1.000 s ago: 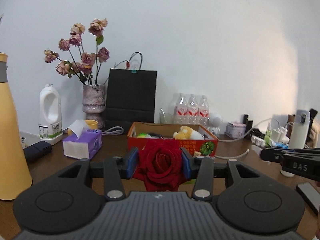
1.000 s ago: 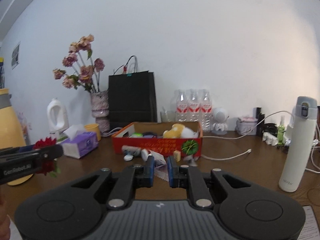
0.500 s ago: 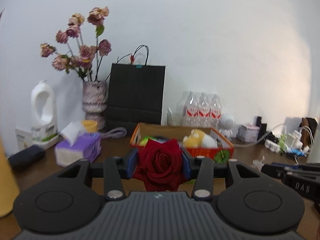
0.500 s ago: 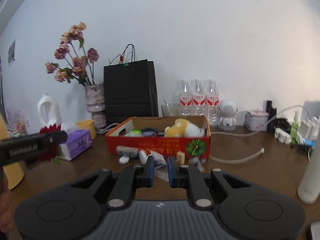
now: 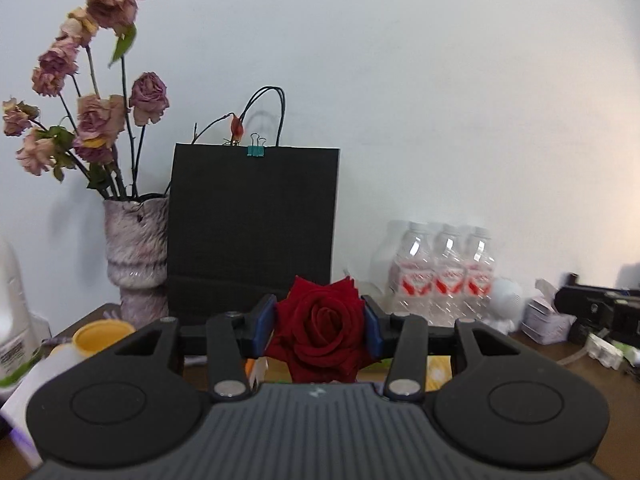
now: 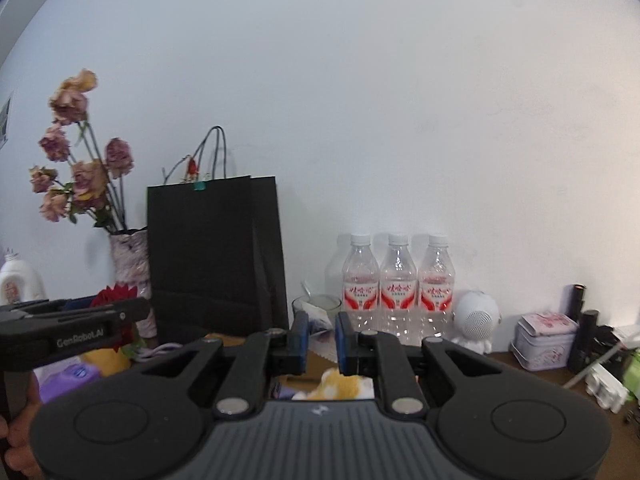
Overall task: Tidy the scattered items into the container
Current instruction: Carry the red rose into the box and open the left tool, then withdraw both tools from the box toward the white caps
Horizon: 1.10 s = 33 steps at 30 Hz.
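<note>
Red rose pinched by its bloom in the left gripper, near the black bag; soft, light, easily crushed; better gripped gently. Right gripper nearly closed on a thin wrapper.

ahead: black paper bag blocks | ahead-left: vase | ahead-right: water bottles | above these: open
</note>
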### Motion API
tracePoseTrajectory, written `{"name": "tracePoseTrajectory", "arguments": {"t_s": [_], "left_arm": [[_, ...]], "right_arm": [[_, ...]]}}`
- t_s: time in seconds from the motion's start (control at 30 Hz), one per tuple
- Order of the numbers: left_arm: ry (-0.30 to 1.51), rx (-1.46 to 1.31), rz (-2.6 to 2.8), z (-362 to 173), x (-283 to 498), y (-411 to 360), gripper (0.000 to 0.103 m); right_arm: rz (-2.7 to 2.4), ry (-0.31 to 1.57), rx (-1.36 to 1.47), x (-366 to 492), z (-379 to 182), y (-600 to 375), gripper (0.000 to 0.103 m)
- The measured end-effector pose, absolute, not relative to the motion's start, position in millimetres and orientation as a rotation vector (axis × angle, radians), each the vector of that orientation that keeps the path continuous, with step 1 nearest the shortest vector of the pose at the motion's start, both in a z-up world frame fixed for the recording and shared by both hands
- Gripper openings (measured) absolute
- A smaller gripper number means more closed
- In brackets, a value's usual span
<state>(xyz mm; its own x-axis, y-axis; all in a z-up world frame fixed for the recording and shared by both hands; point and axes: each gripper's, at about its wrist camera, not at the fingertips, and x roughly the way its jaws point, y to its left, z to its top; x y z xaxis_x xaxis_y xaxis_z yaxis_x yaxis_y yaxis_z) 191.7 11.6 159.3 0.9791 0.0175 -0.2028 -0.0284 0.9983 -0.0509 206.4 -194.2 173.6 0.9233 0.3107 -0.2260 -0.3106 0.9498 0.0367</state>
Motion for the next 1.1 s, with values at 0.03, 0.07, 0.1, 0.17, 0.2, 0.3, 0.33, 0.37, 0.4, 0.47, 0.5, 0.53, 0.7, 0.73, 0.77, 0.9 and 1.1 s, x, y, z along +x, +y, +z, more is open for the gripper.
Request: {"name": "tracePoseTrajectory", "arguments": {"t_s": [0.03,0.07,0.1,0.17,0.2,0.3,0.33,0.37,0.4,0.47,0.5,0.53,0.7,0.73,0.77,0.9,1.1], "left_arm": [[0.215,-0.054,0.006,158.4,205.1,12.9,0.046],[0.235,-0.063,-0.006,157.1,219.2,14.6,0.046],[0.267,-0.07,-0.021,156.3,237.0,17.1,0.046],[0.348,-0.087,-0.037,157.5,273.6,23.7,0.046],[0.411,-0.087,-0.036,159.6,295.6,27.4,0.046],[0.65,-0.095,-0.12,158.9,360.6,41.2,0.048],[0.738,-0.12,-0.128,155.9,380.6,47.2,0.048],[0.82,-0.143,-0.132,151.2,399.4,52.3,0.048],[0.879,-0.155,-0.148,146.0,414.7,55.7,0.048],[0.944,-0.141,-0.121,133.2,436.4,57.0,0.047],[0.973,-0.115,-0.1,125.3,444.9,55.0,0.048],[1.0,-0.094,-0.09,117.2,451.9,52.6,0.048],[1.071,-0.029,-0.045,85.5,469.2,51.6,0.062],[1.07,-0.019,-0.042,83.1,469.5,51.4,0.07],[1.068,-0.01,-0.051,82.1,469.4,50.7,0.074],[1.052,-0.028,-0.05,90.5,465.6,52.3,0.082],[1.135,-0.054,-0.03,99.9,457.1,43.5,0.091]], "right_arm": [[0.316,0.237,-0.007,217.5,172.6,-193.0,0.013],[0.309,0.249,-0.011,231.1,173.0,-192.7,0.013],[0.311,0.27,-0.003,246.3,174.6,-194.1,0.013],[0.322,0.37,0.015,288.6,180.0,-196.5,0.013],[0.324,0.426,0.009,309.8,181.8,-195.9,0.013],[0.354,0.643,0.001,381.9,183.0,-194.6,0.013],[0.373,0.72,0.015,403.2,179.7,-193.1,0.013],[0.382,0.811,0.04,427.5,174.5,-191.9,0.013],[0.379,0.89,0.044,447.0,167.5,-188.7,0.013],[0.347,0.992,0.039,476.5,150.2,-182.3,0.013],[0.316,1.026,0.03,488.0,141.3,-179.6,0.013],[0.287,1.068,0.028,499.4,131.0,-177.8,0.013],[0.226,1.133,-0.078,517.3,94.6,-163.3,0.017],[0.219,1.144,-0.094,518.2,89.3,-161.4,0.022],[0.209,1.15,-0.103,518.8,85.7,-160.2,0.036],[0.203,1.127,-0.096,517.1,92.1,-161.6,0.054],[0.254,1.14,0.025,496.2,120.3,-164.1,0.08]]}}
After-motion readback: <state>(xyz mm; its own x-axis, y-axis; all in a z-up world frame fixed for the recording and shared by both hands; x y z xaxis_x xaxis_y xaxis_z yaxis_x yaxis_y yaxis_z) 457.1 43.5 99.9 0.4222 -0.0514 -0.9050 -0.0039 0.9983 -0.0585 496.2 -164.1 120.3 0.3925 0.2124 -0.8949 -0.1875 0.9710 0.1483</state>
